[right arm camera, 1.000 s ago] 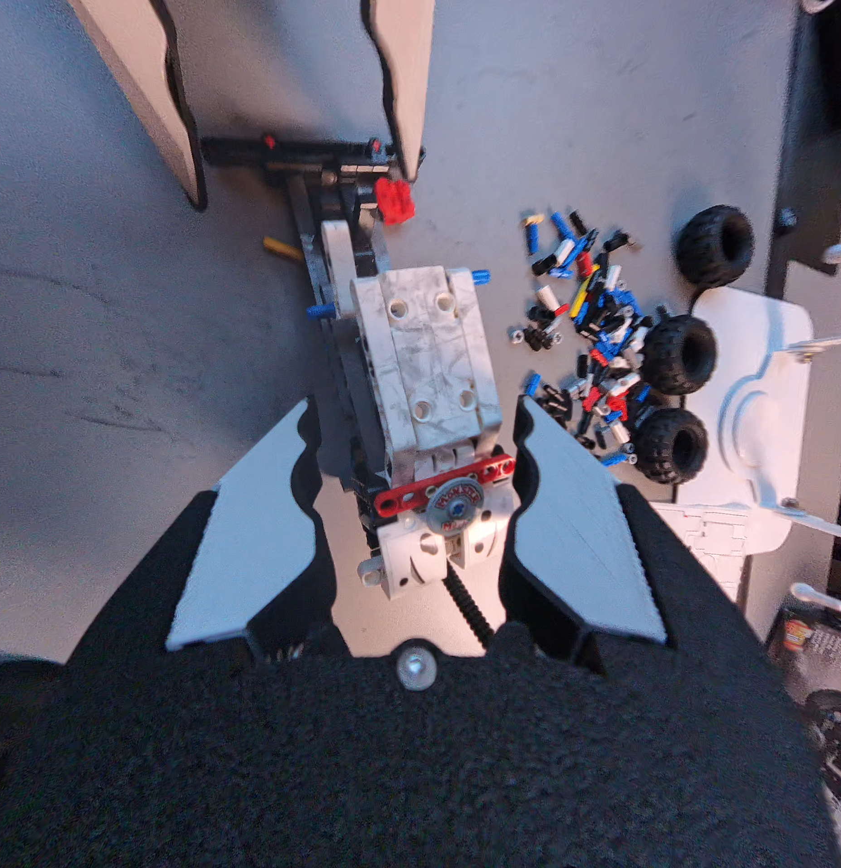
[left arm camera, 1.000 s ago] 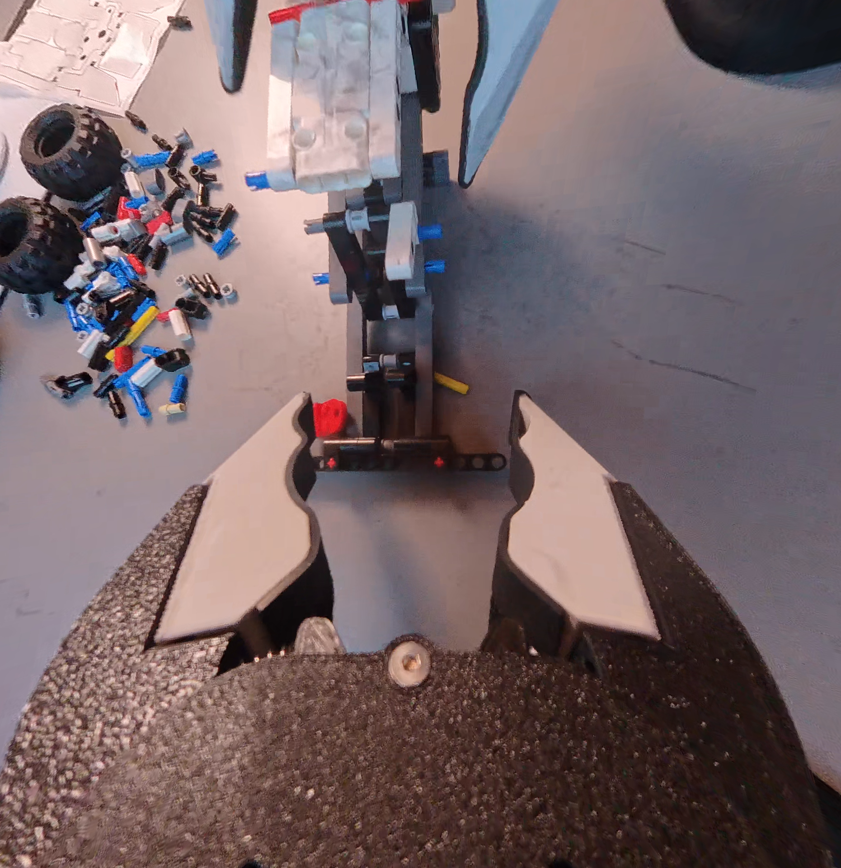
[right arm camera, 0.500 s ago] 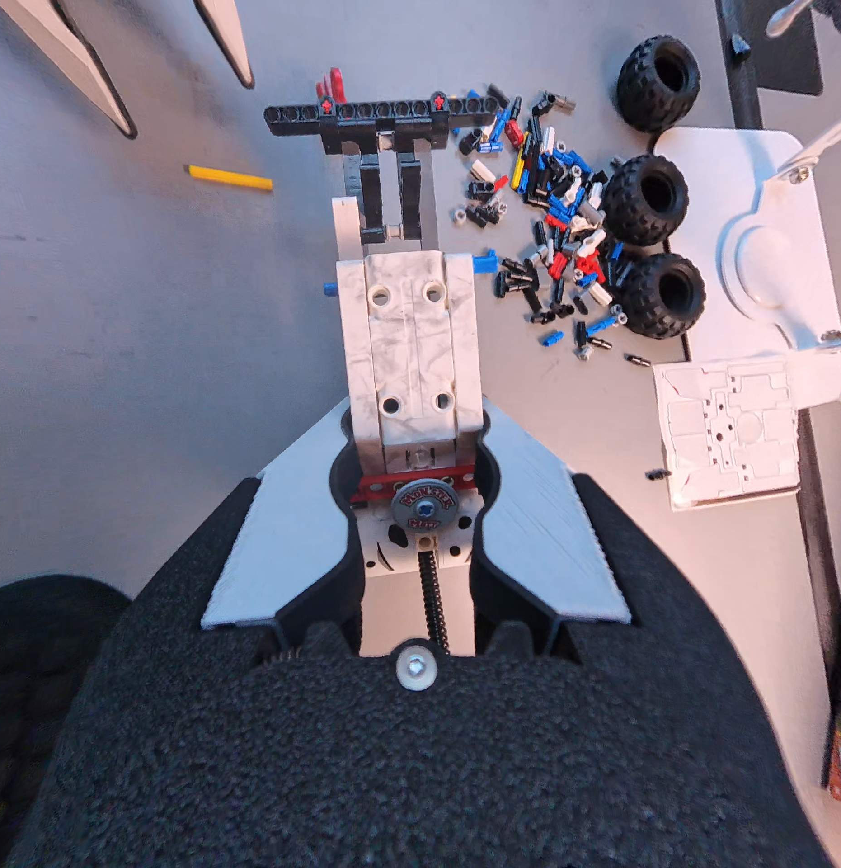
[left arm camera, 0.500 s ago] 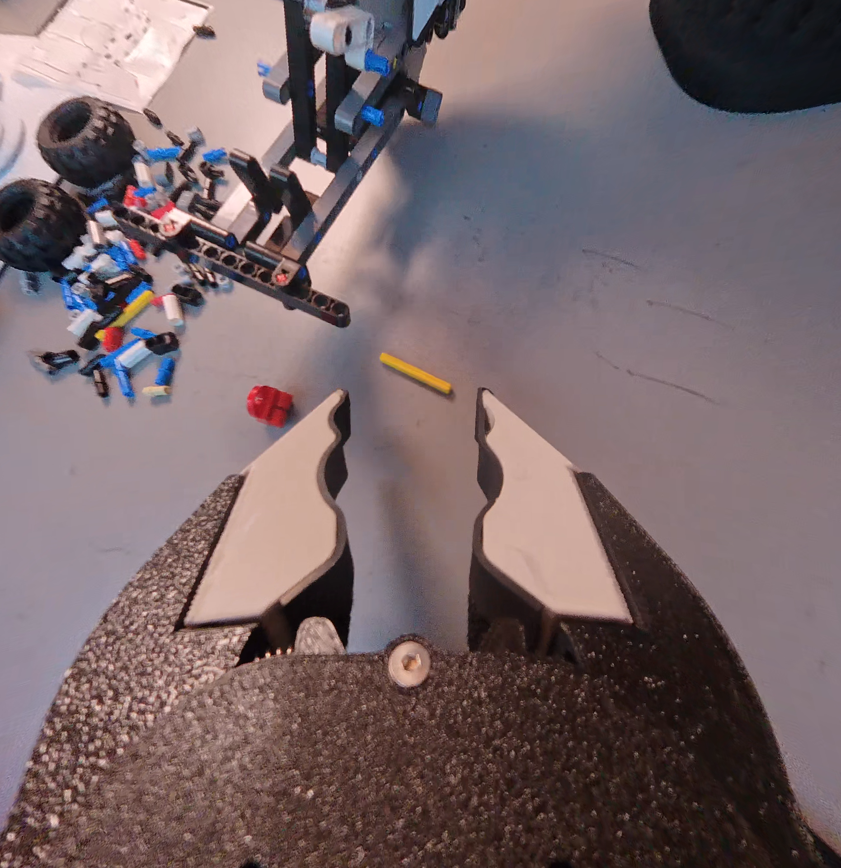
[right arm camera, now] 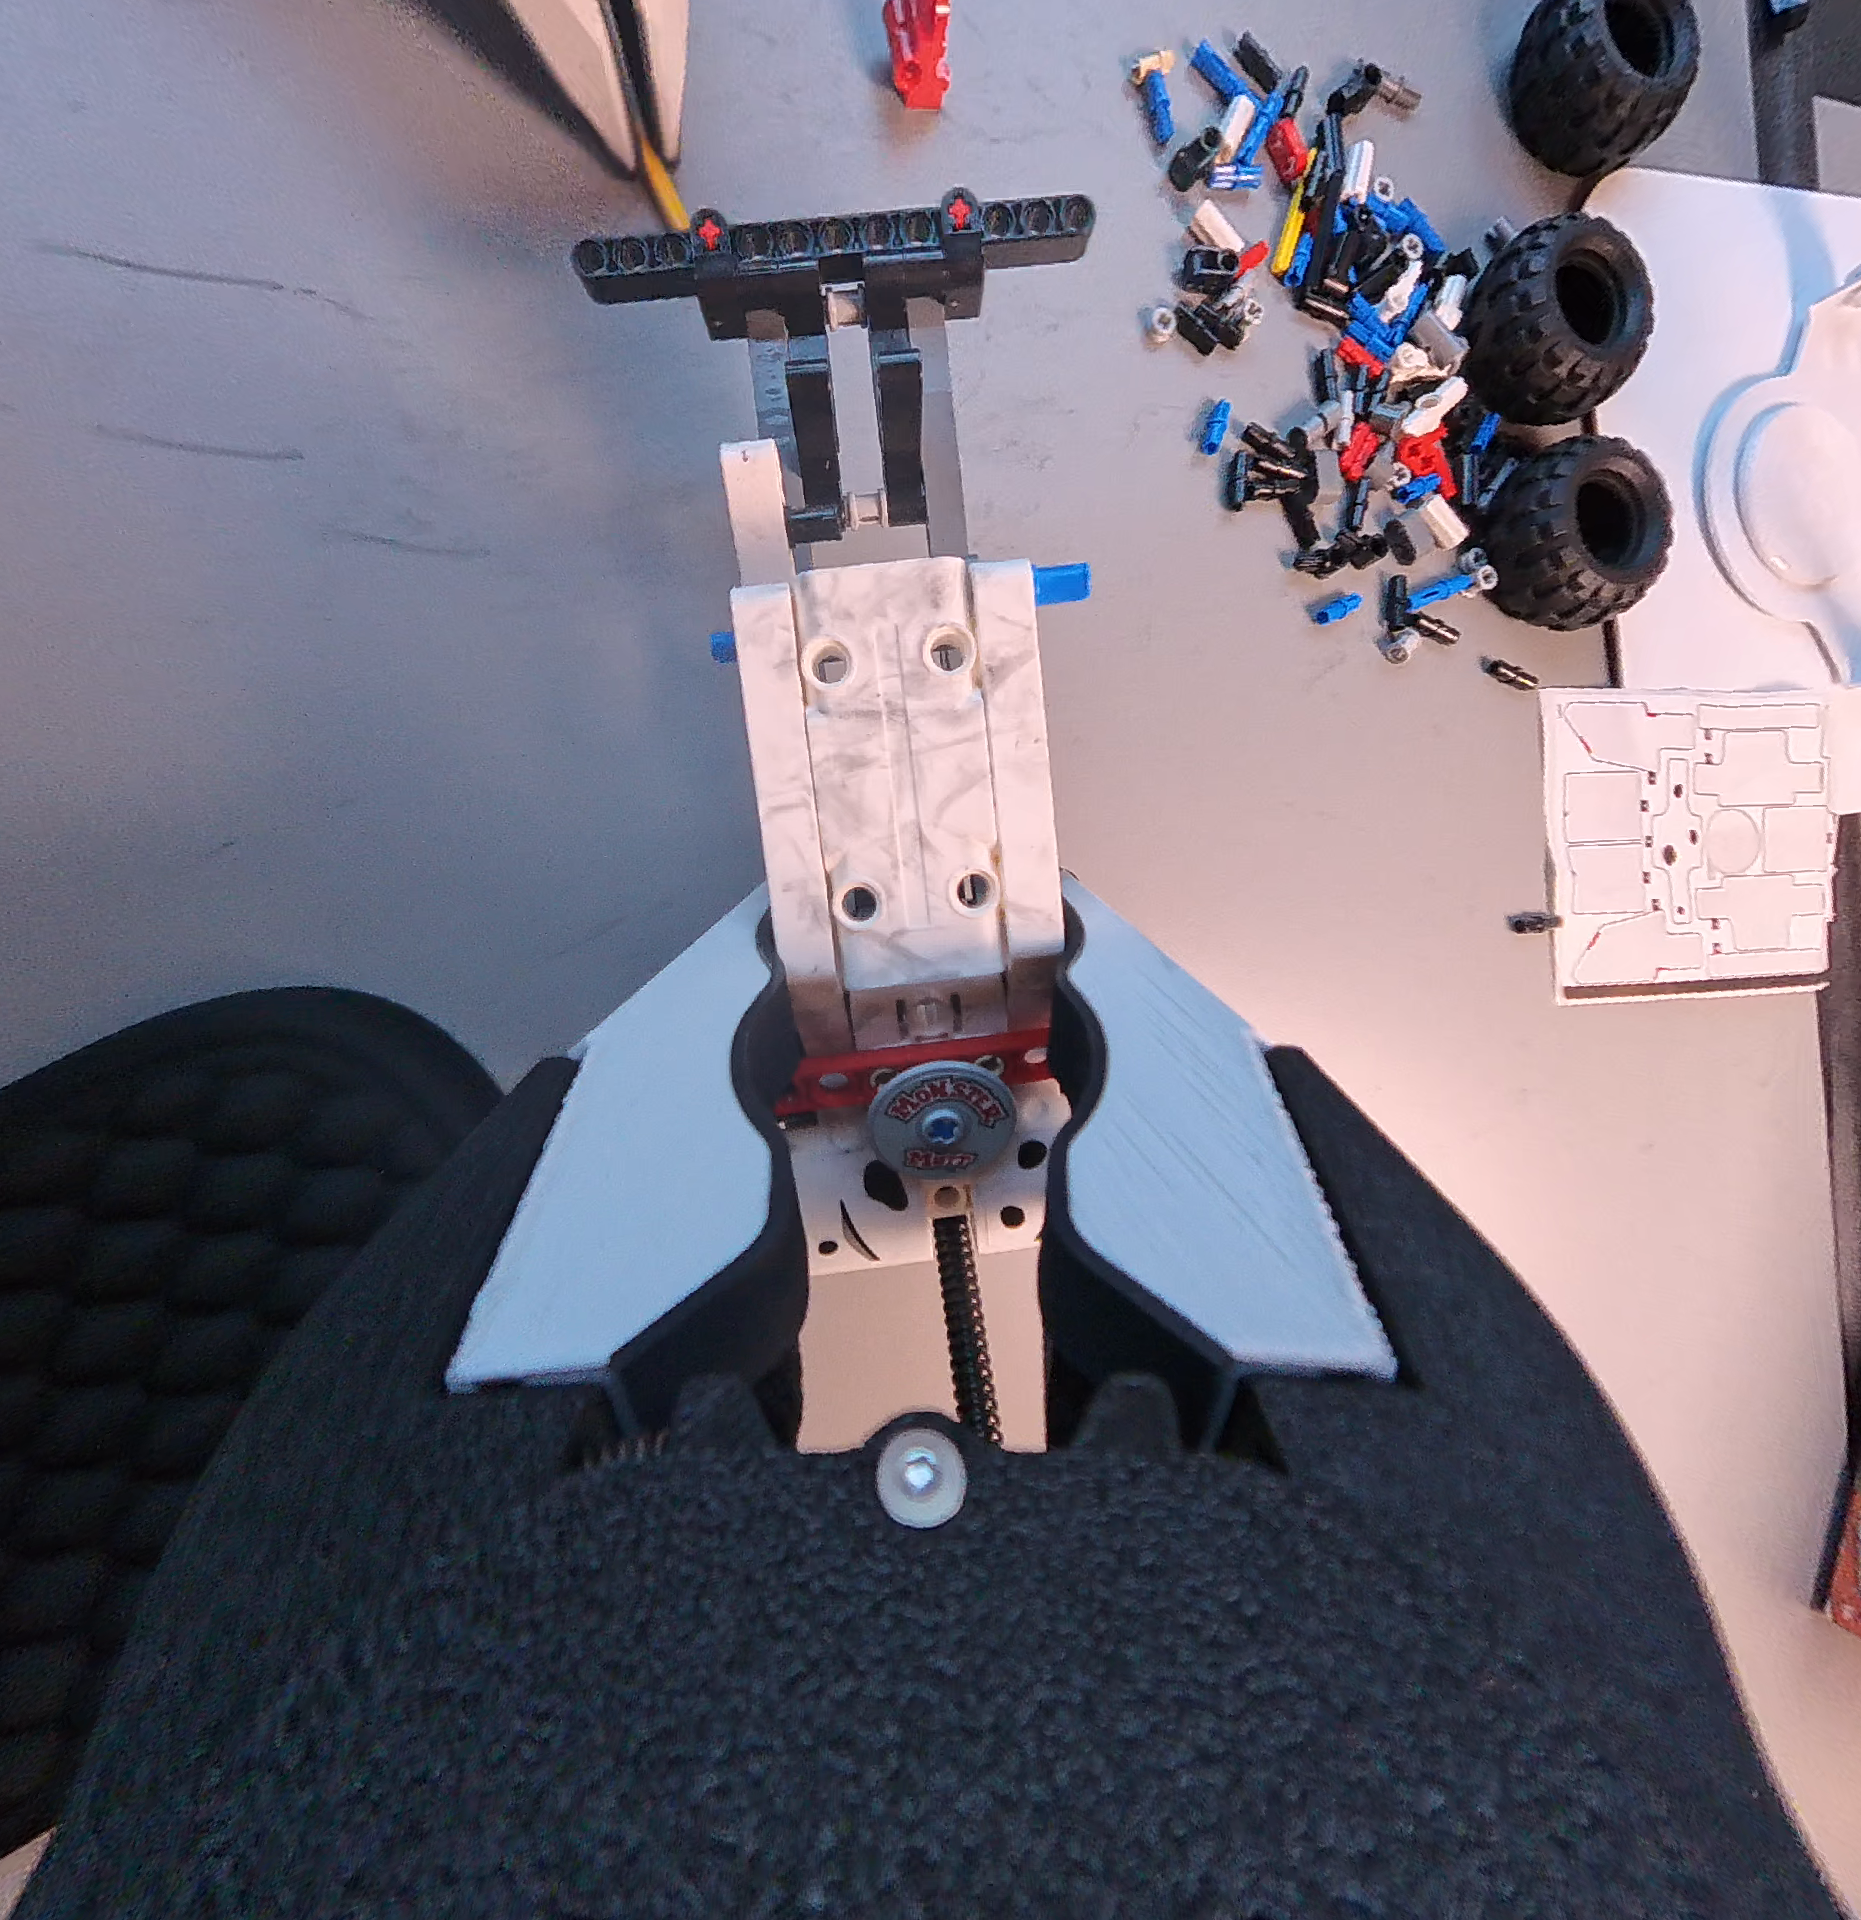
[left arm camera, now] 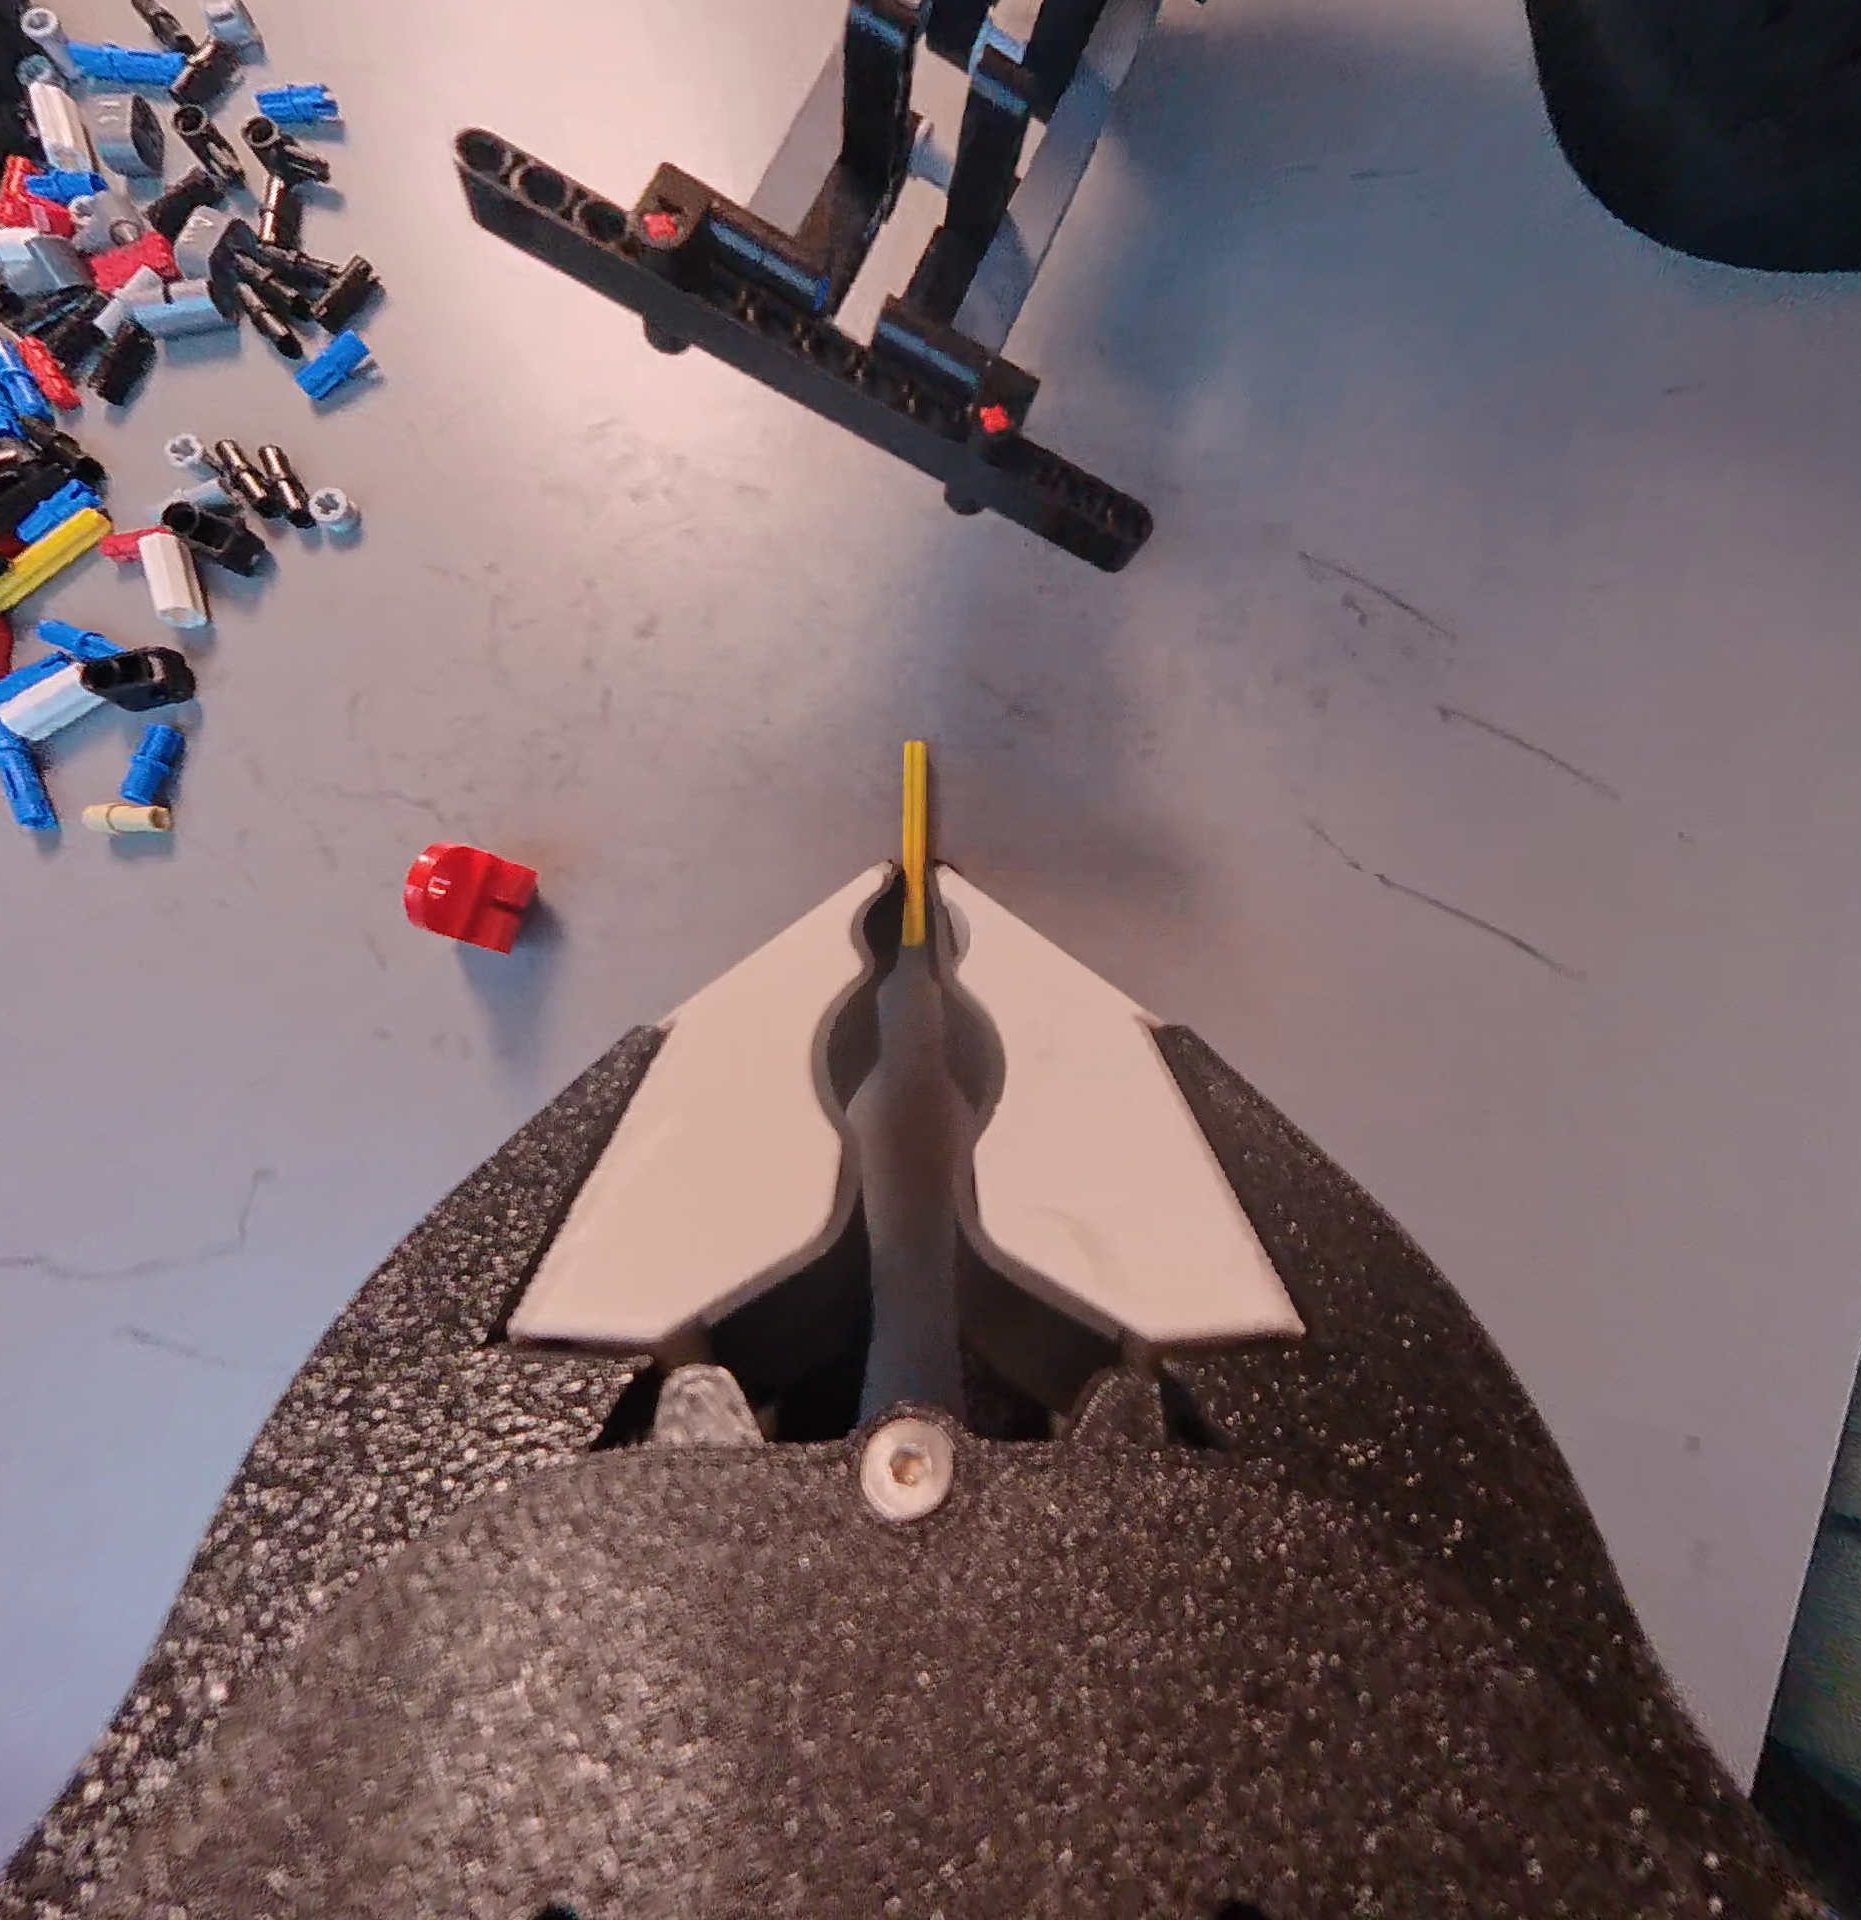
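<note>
Left wrist view: the left gripper [left arm camera: 913,883] has its jaws pinched together on a thin yellow axle [left arm camera: 913,831], which sticks straight out past the fingertips toward 12 o'clock, above the grey table [left arm camera: 1321,831]. At 9 o'clock from the tips a small red connector [left arm camera: 469,896] lies alone on the table. At 10 to 11 o'clock a scatter of small loose pieces [left arm camera: 126,416] in blue, black, red, white and yellow is spread out. At 12 o'clock a long black holed beam [left arm camera: 801,343] with two red pins runs slantwise, the front end of the brick model.

Right wrist view: the right gripper [right arm camera: 915,997] is clamped on the brick model [right arm camera: 895,769], its jaws pressed to the sides of the white marbled body near a red bar and a grey round badge. The model reaches toward 12 o'clock, ending in the black cross beam. Three black knobbly tyres [right arm camera: 1560,322] sit at 1 to 2 o'clock beside the loose pieces, with a white sheet [right arm camera: 1695,842] at 3 o'clock.
</note>
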A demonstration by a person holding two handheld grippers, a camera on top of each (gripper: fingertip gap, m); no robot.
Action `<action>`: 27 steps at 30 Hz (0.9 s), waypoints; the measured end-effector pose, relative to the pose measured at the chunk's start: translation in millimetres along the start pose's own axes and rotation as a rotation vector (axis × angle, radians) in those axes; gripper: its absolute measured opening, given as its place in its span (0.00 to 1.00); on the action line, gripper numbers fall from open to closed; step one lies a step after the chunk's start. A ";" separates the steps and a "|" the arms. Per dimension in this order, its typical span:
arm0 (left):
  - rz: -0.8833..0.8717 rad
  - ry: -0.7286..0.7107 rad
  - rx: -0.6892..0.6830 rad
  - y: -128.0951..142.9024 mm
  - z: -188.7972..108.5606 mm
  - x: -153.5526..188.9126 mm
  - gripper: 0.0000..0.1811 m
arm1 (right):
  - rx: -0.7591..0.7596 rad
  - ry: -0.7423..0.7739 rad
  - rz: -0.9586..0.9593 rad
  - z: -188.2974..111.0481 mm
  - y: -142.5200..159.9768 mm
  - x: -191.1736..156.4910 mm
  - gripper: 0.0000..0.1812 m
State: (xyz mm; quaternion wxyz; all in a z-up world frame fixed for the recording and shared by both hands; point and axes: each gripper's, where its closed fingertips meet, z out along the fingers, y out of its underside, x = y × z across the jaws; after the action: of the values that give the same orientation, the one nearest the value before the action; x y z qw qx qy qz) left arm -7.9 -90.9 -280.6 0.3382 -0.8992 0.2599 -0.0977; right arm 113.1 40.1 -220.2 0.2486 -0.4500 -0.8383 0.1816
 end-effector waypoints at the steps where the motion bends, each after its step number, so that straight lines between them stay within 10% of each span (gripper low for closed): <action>1: 0.017 -0.020 -0.009 2.3 -3.1 -3.9 0.01 | -0.004 -0.004 -0.007 -0.5 1.5 -2.3 0.24; 8: -0.023 -0.166 0.129 -42.0 -51.0 -73.8 0.02 | -0.072 -0.023 -0.094 4.1 6.1 -1.1 0.25; 15: -0.054 -0.118 0.015 -52.0 10.3 -124.7 0.02 | -0.153 -0.010 -0.137 19.7 -1.8 18.1 0.25; 27: 0.071 0.074 0.013 -25.4 -23.6 -73.8 0.22 | -0.187 -0.028 -0.193 21.1 5.3 34.6 0.25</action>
State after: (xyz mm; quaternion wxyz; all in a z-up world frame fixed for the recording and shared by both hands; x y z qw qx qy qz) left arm -68.4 -48.5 -246.1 0.3372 -0.8831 0.3032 -0.1204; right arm 88.0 70.5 -231.3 0.2101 -0.3861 -0.8943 0.0843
